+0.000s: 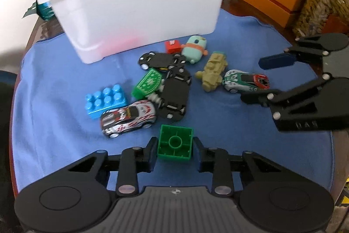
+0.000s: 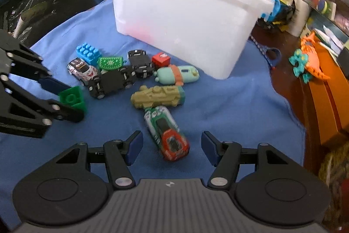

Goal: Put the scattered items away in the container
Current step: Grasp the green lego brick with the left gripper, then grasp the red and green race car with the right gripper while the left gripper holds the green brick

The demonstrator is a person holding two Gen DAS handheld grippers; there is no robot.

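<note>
On the blue cloth [image 1: 54,102], in front of the white plastic container [image 1: 139,10], toys lie scattered in a loose cluster. The left gripper [image 1: 175,150] sits low over the near edge of the cloth with a green building block [image 1: 175,145] between its fingers; the block lies hollow side up, the left finger touches its side, and a narrow gap shows at the right finger, so the jaws are spread and not clamped on it. Just beyond the block lies a white and red toy car [image 1: 128,118], with a blue studded brick [image 1: 105,100] beside it. Two toy cars turned belly-up show their black undersides: one [image 1: 174,97] next to the white car, the other [image 1: 161,60] nearer the container. A green patterned piece [image 1: 148,84] leans between them. Close to the container wall are a small red cube [image 1: 172,47] and a pale teal figure with an orange band [image 1: 194,49], which lies on its side. An olive toy vehicle [image 1: 212,72] rests to the right of these.

The right gripper [image 2: 172,146] hovers with its jaws wide apart around a green and red toy car [image 2: 166,132] (neither finger touches it). A faint pink shape shows through the container's translucent wall; what it is cannot be told. Off the cloth to the right, an orange and teal dinosaur toy [image 2: 309,58] lies on orange boxes [image 2: 322,102].
</note>
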